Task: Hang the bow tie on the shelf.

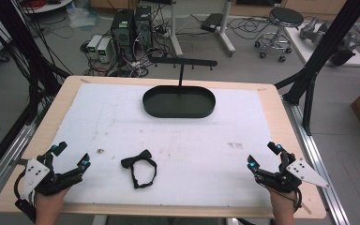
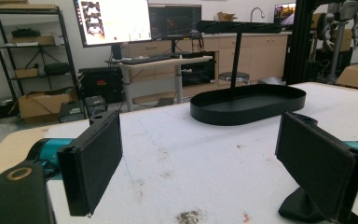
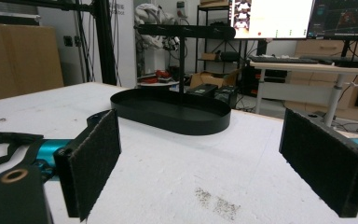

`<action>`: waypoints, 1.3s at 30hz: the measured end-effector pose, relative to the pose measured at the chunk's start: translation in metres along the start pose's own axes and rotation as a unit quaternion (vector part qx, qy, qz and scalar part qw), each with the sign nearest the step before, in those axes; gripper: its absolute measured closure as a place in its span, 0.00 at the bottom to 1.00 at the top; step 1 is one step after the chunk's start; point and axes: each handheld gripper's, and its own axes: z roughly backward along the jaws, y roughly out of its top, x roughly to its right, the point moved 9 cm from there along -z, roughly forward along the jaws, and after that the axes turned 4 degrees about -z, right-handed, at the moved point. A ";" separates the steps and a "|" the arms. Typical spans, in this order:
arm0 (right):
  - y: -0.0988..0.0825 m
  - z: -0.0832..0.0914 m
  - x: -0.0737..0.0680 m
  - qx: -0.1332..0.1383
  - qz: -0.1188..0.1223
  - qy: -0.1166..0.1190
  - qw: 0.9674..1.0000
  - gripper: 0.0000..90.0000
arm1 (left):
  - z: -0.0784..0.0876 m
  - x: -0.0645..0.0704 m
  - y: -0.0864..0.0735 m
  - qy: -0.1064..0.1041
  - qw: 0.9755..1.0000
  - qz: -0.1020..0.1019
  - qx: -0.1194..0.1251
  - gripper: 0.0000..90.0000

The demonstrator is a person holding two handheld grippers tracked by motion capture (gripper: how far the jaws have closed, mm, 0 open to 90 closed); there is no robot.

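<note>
Bow tie (image 1: 139, 169) lies near table edge.

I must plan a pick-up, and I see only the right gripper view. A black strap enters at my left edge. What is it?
Observer: It is the band of a black bow tie, lying flat on the white table cover.
Operator: Which way does its bow point?
Observer: The bow lies toward the oval tray, and the band loop lies toward the person.
Operator: Is the left gripper busy?
Observer: No. The left gripper is open with nothing between its jaws, and it sits left of the bow tie.
</note>
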 end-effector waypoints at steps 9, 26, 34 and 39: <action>0.001 0.000 -0.002 0.003 0.003 0.003 1.000 0.13 | -0.002 0.003 0.005 -0.002 1.000 -0.005 -0.003 0.17; 0.002 -0.001 -0.007 0.004 0.002 0.008 1.000 0.13 | -0.049 0.072 -0.014 -0.120 0.974 -0.085 -0.170 0.22; 0.001 -0.003 -0.010 0.002 0.005 0.012 1.000 0.13 | -0.072 0.096 -0.035 -0.167 0.949 -0.098 -0.250 0.26; 0.000 -0.003 -0.009 0.002 0.003 0.012 1.000 0.13 | -0.085 0.102 -0.035 -0.189 0.936 -0.094 -0.281 0.34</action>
